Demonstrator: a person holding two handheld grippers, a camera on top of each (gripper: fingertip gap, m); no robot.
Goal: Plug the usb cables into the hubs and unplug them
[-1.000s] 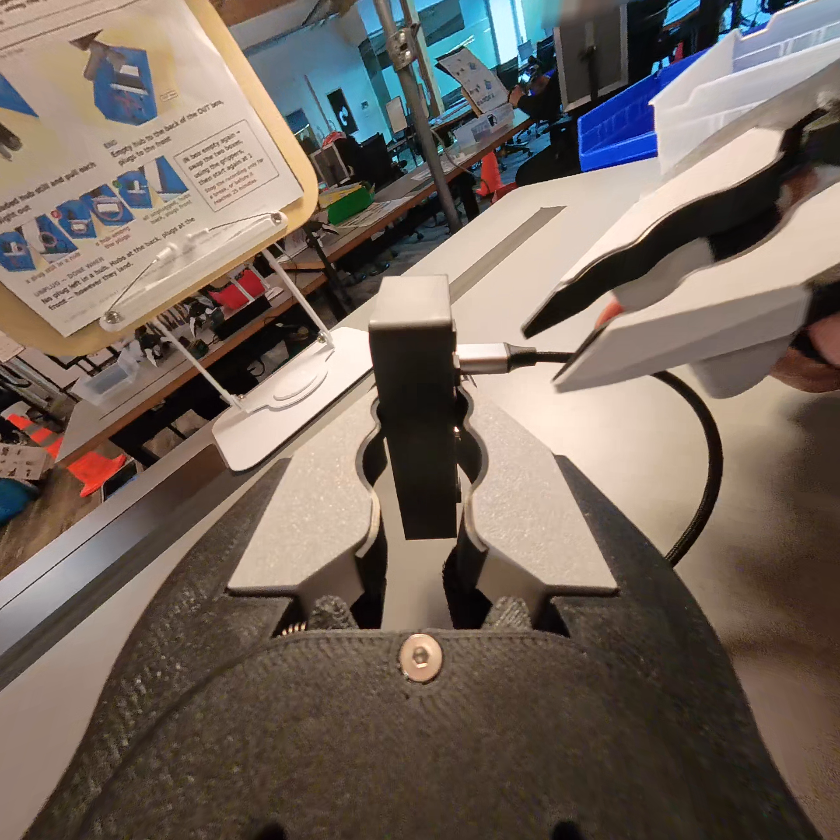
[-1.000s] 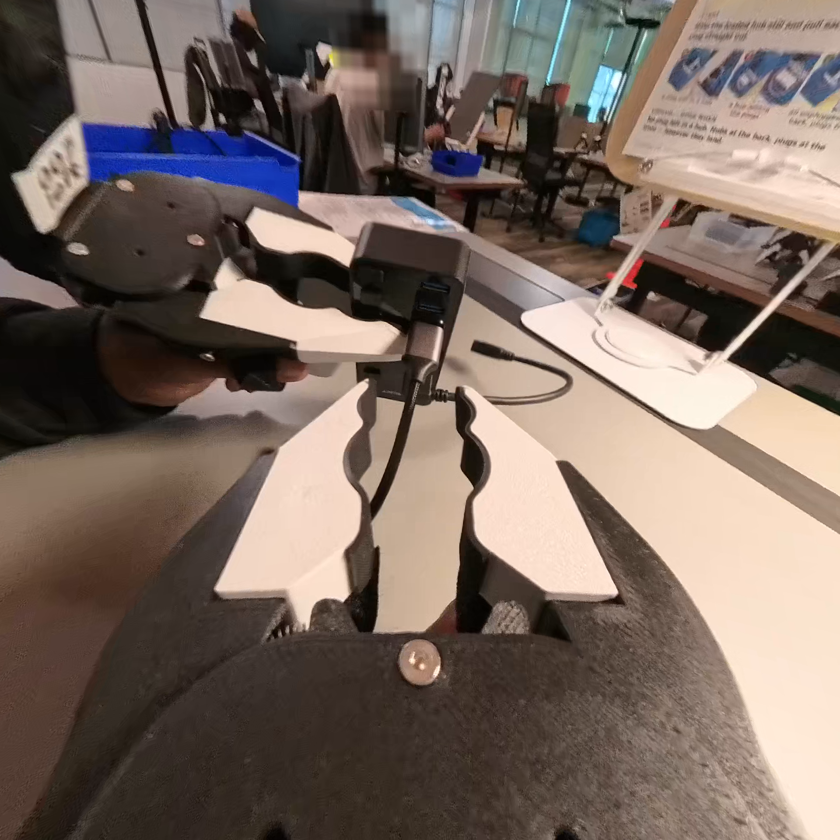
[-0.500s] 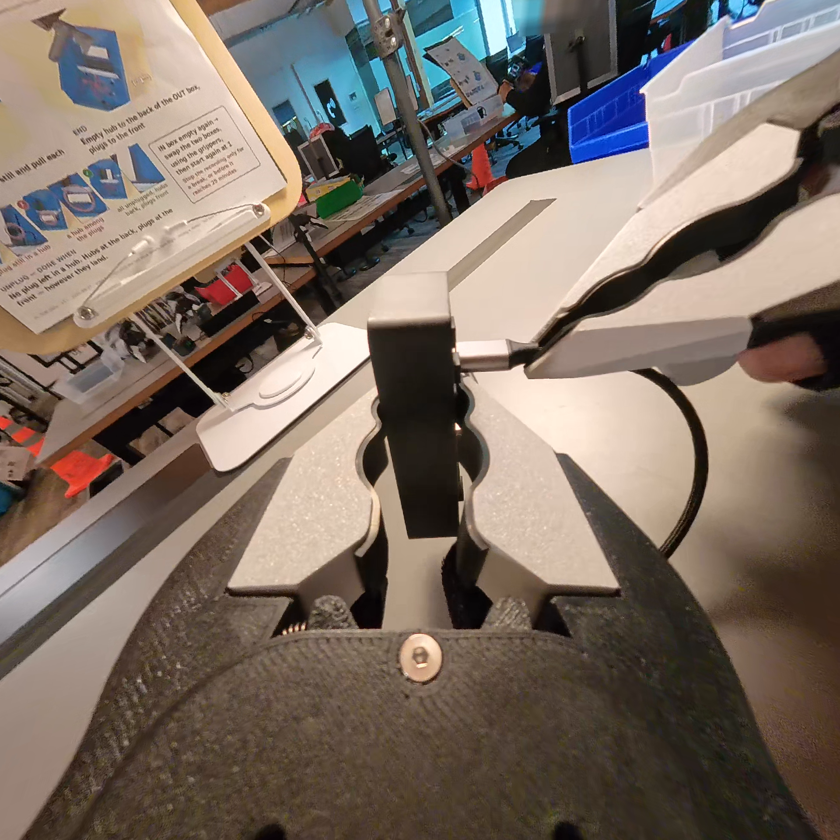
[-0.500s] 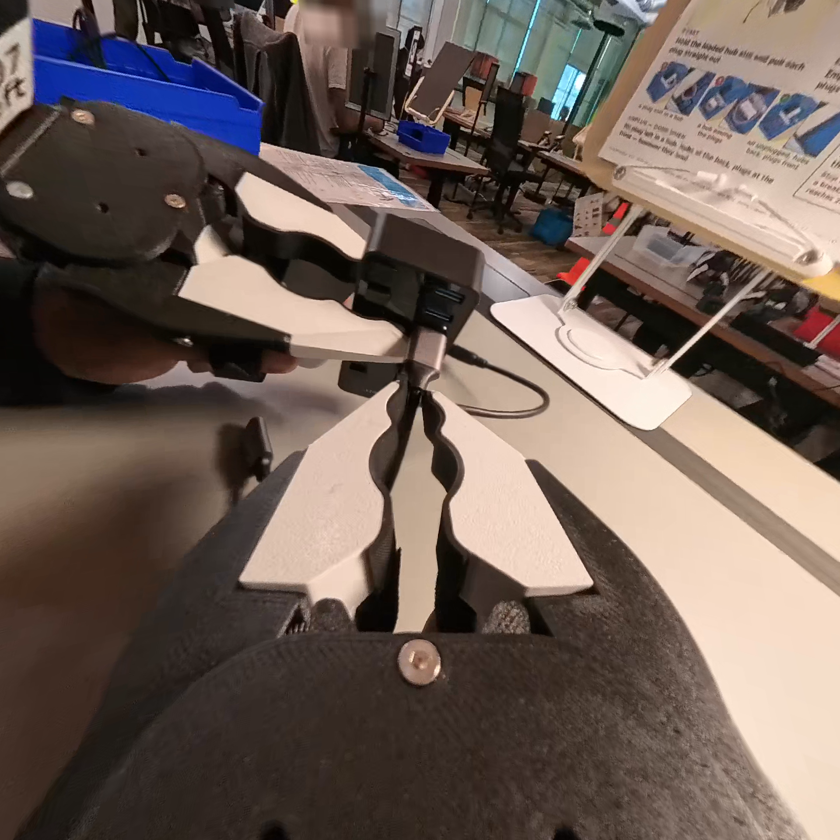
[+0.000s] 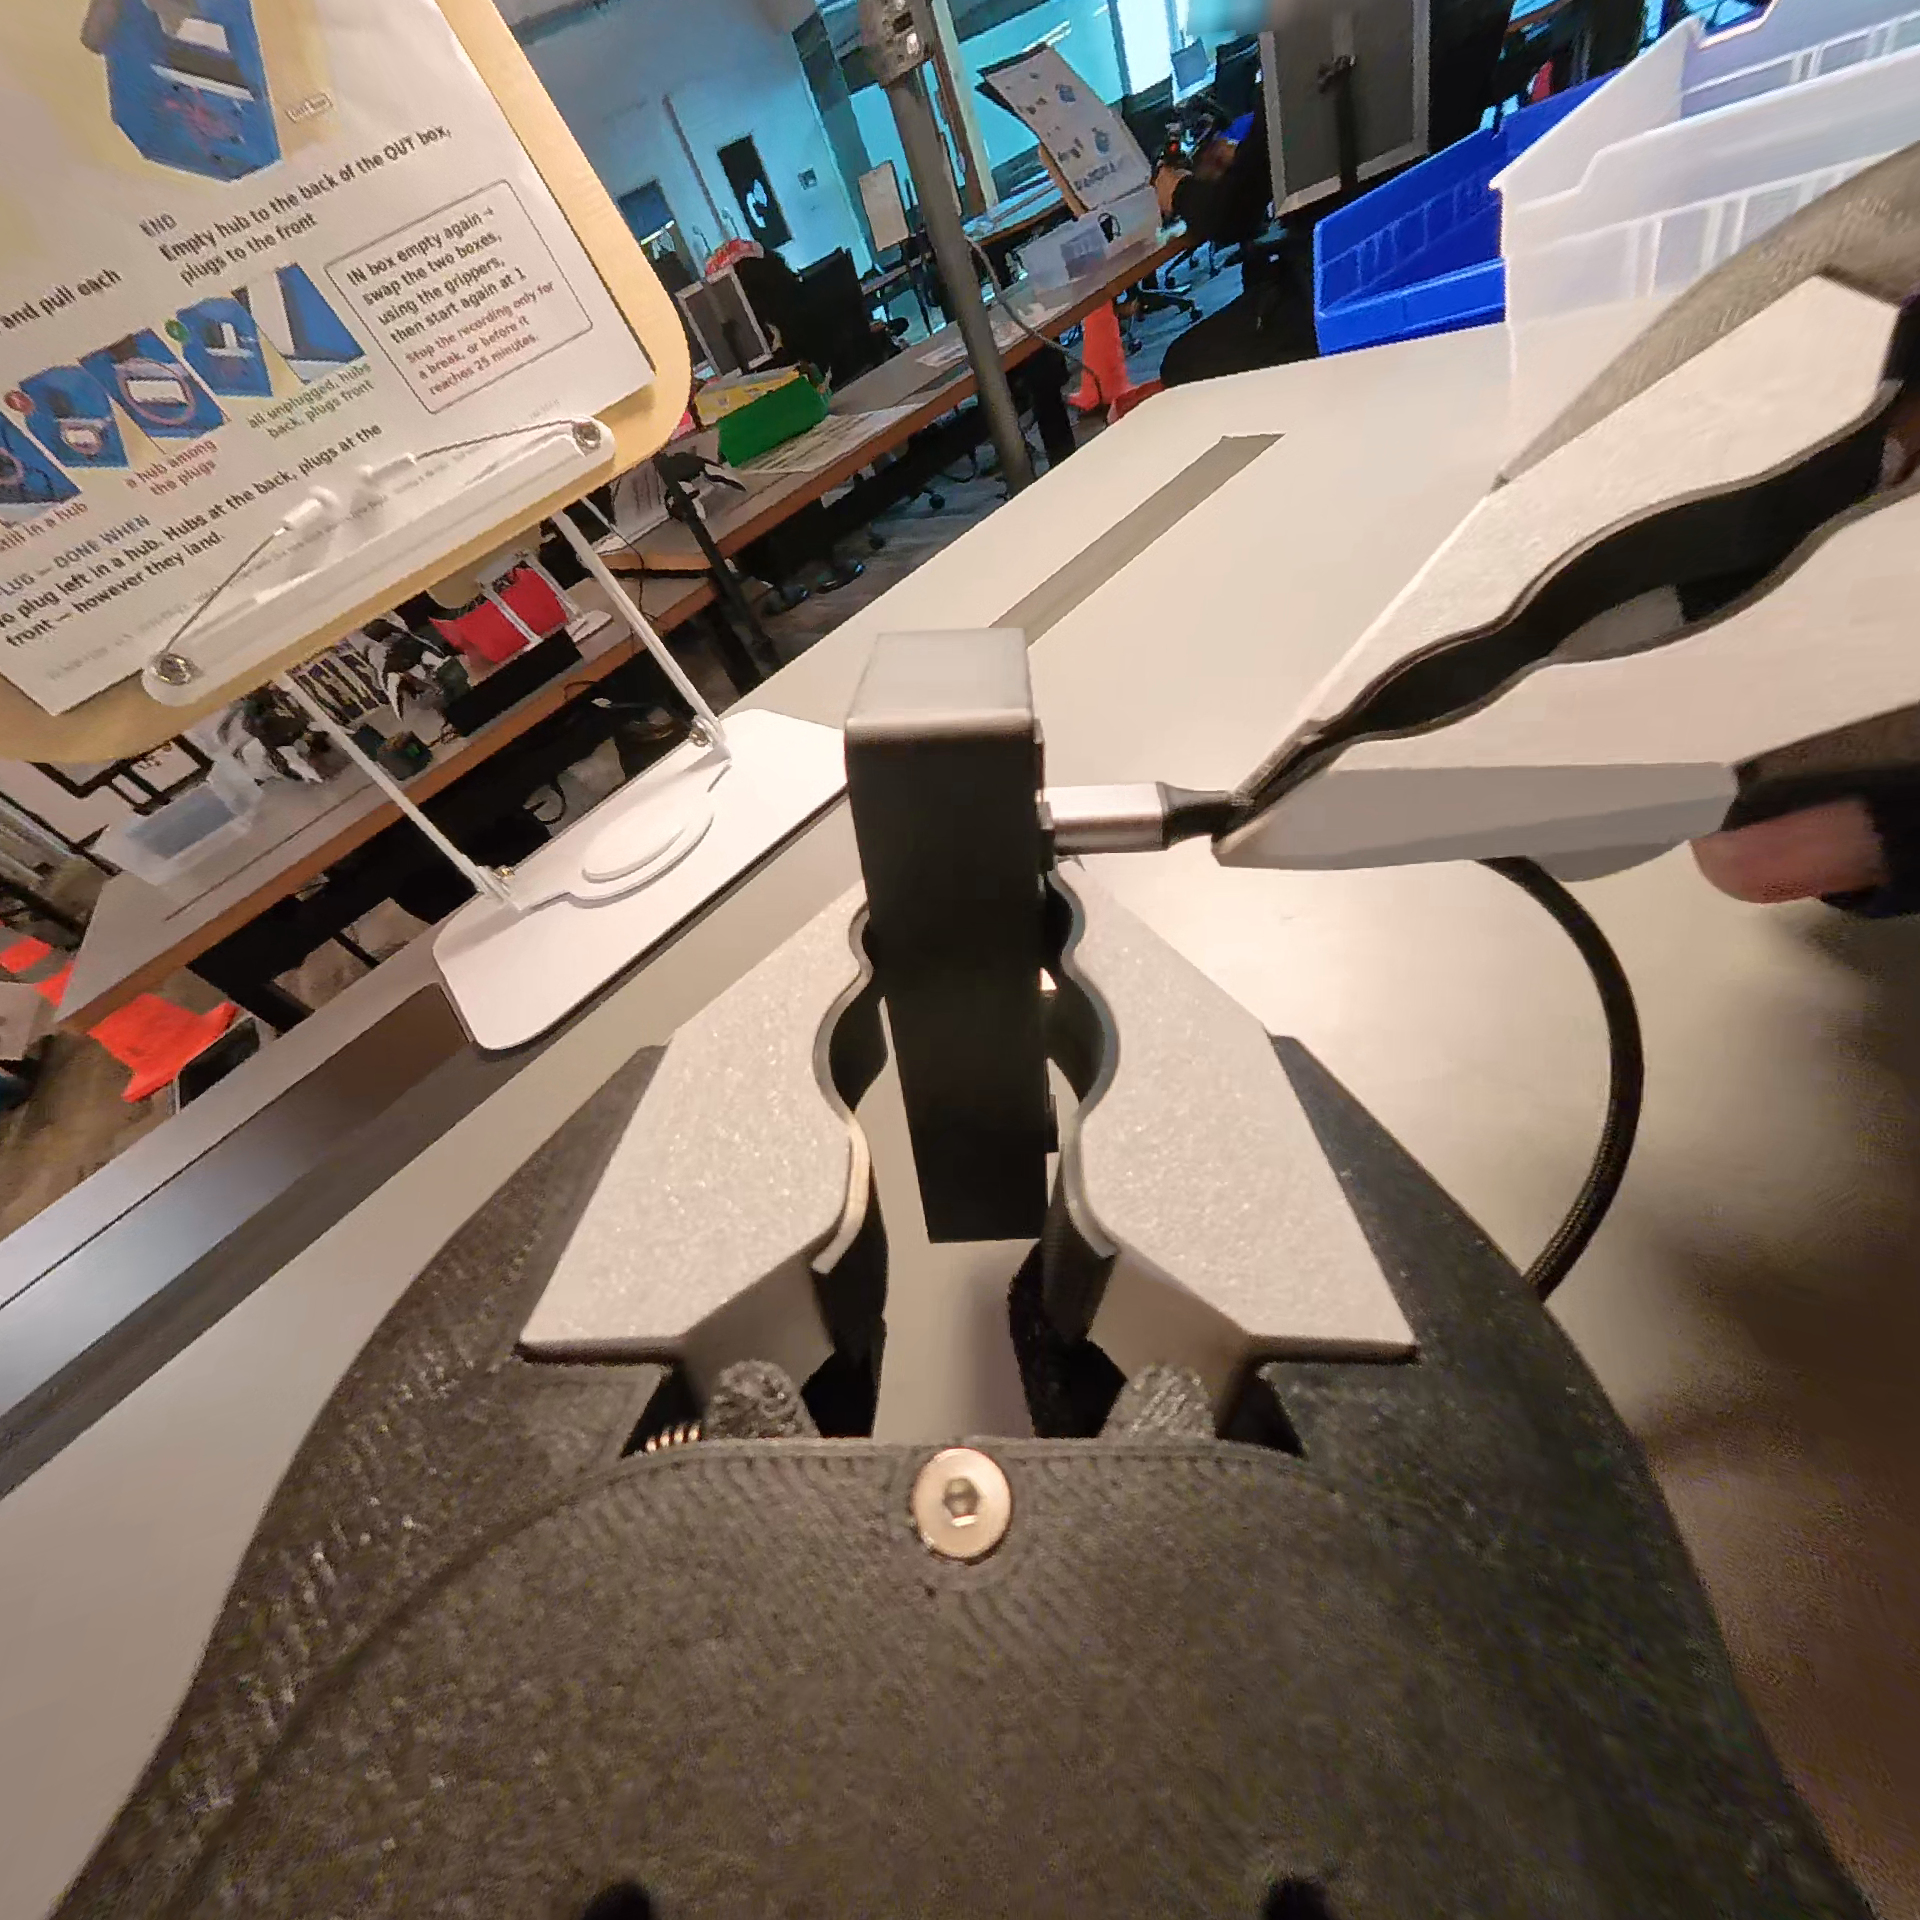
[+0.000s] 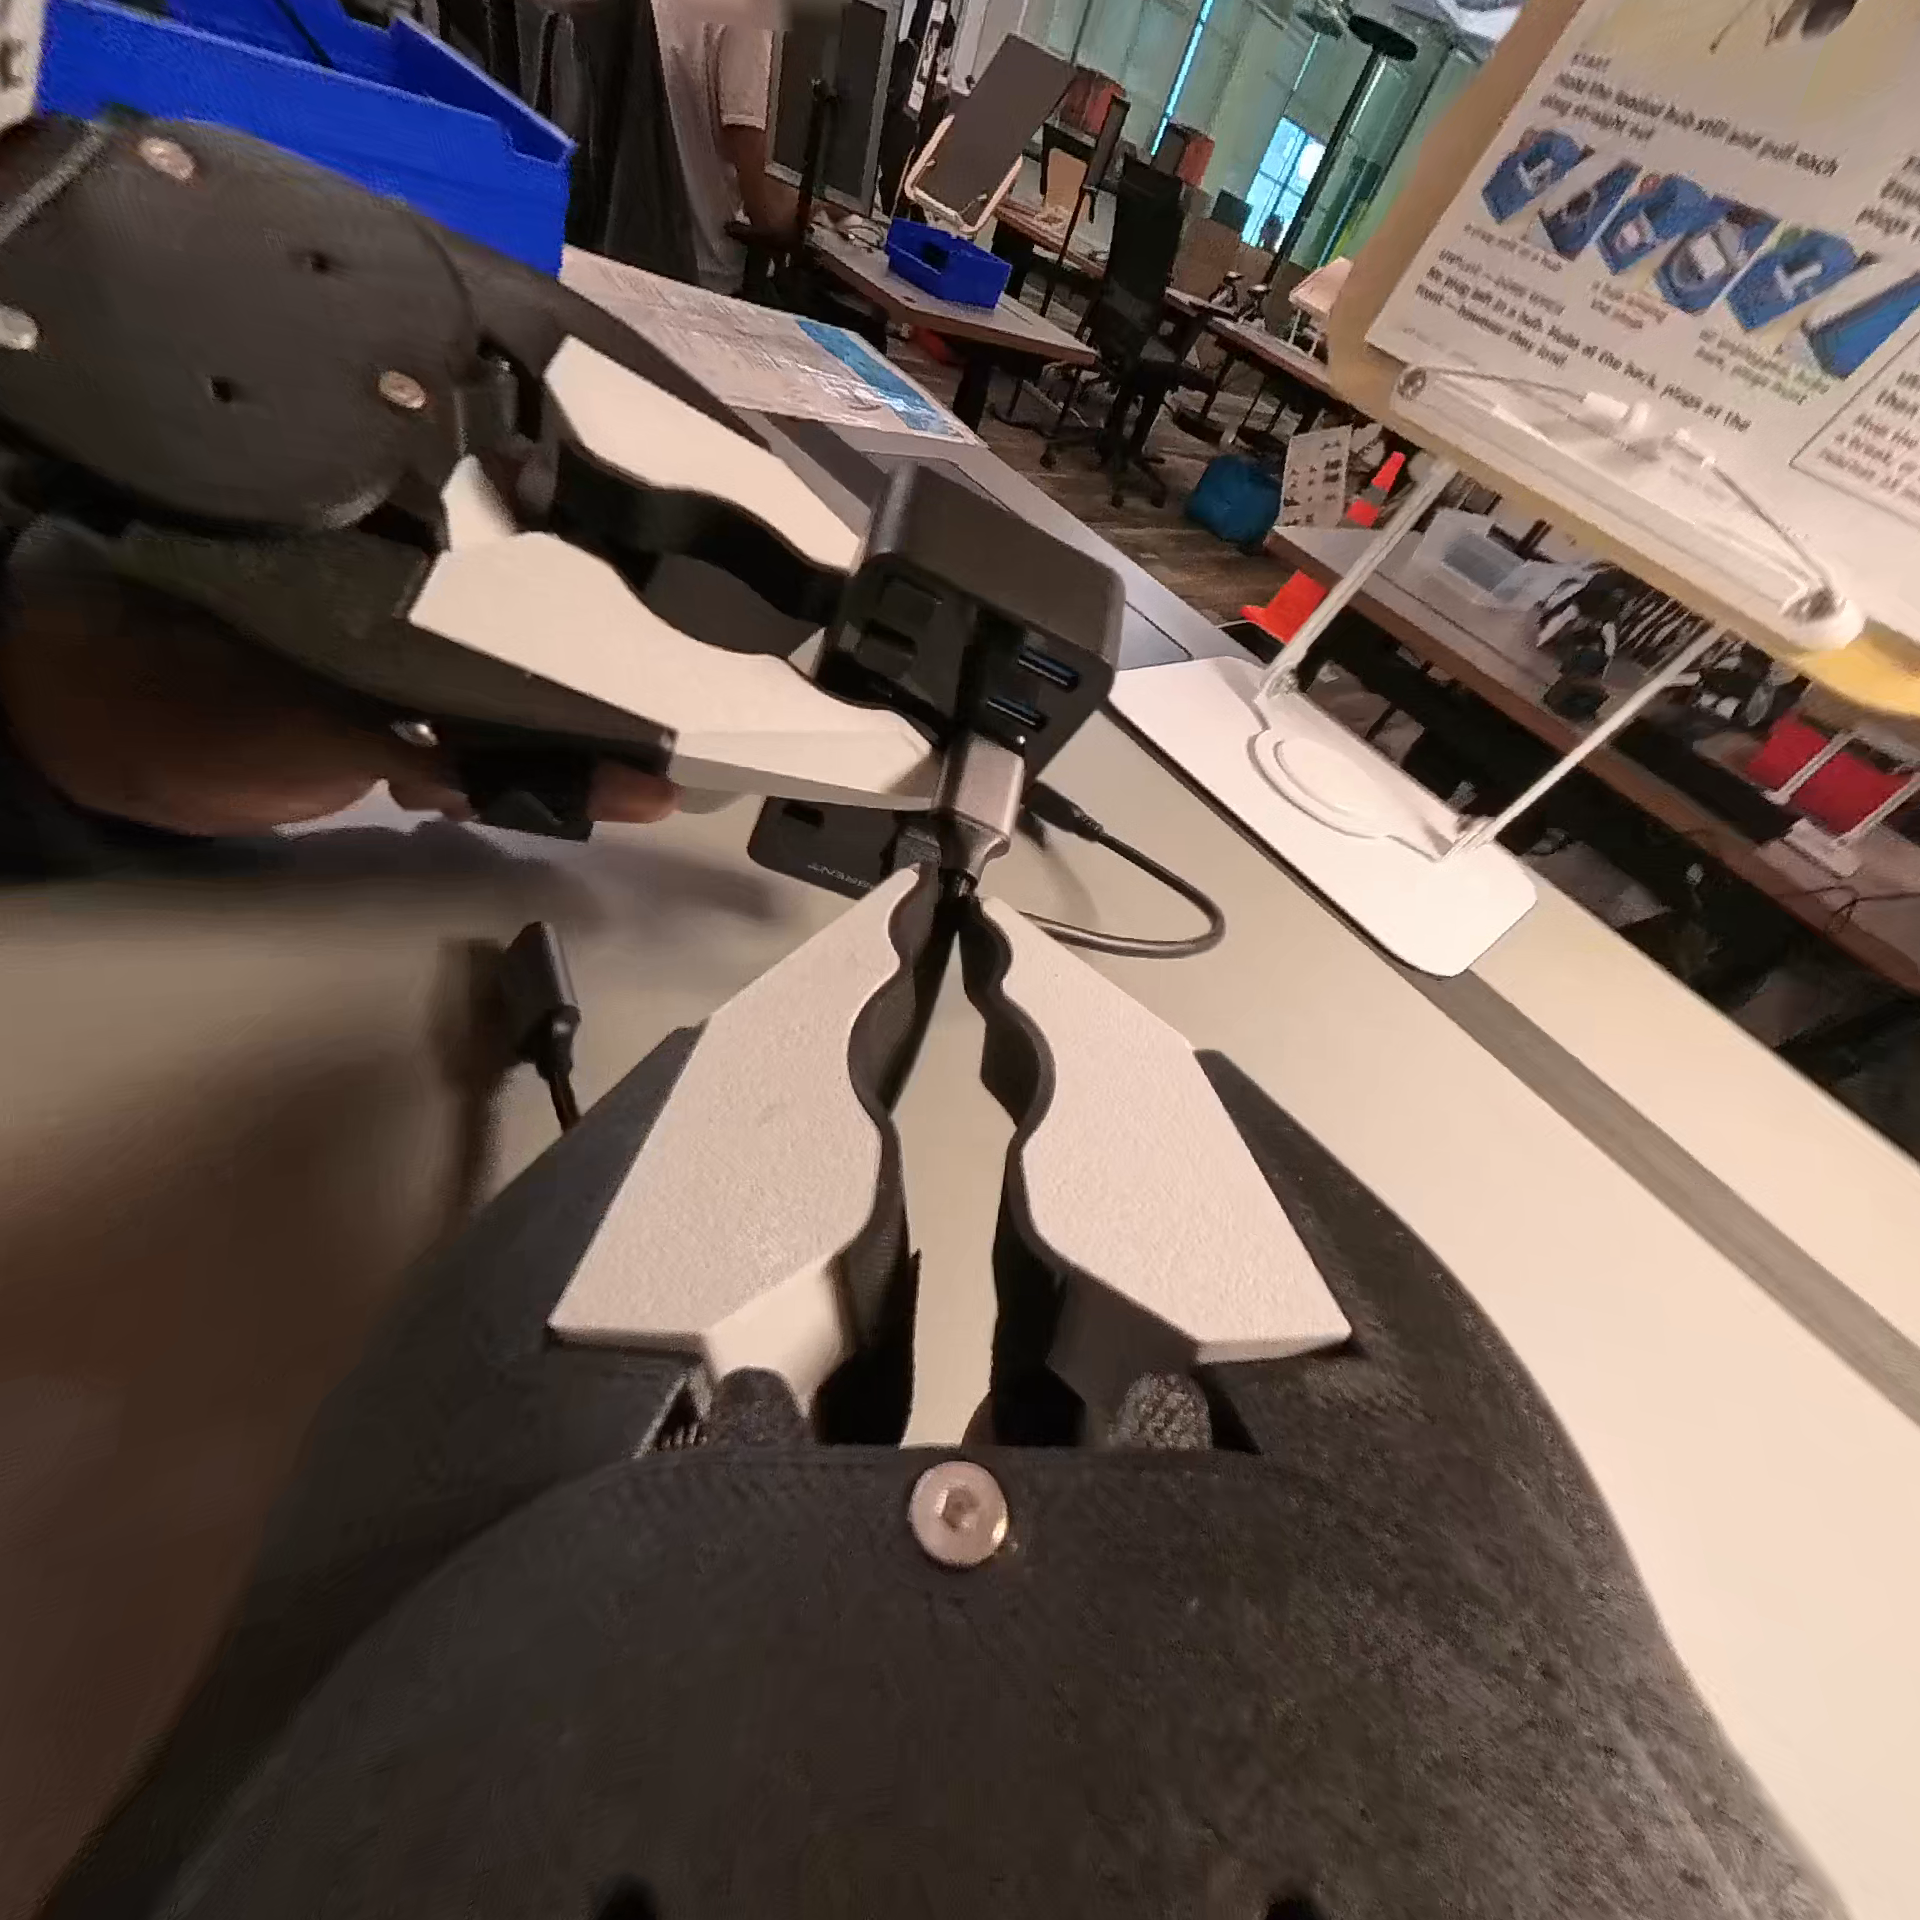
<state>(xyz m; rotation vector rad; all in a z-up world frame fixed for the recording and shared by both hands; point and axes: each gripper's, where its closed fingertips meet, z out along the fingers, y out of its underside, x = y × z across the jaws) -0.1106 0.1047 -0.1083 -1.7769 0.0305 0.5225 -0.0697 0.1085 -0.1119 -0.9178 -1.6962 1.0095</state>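
Black hub (image 5: 951,935) stands clamped in the left tongs (image 5: 961,1023) above the surface (image 5: 1299,997) — its silver plug (image 5: 1107,819) seated sideways. Right wrist view: right tongs (image 6: 951,914) pinch the cable (image 6: 914,1023) just behind the plug — hub lifted.

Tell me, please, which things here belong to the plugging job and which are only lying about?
Job:
- hub in left tongs
- USB plug
- cable in right tongs

Lying about:
- instruction sheet stand
- blue bin
- white bin
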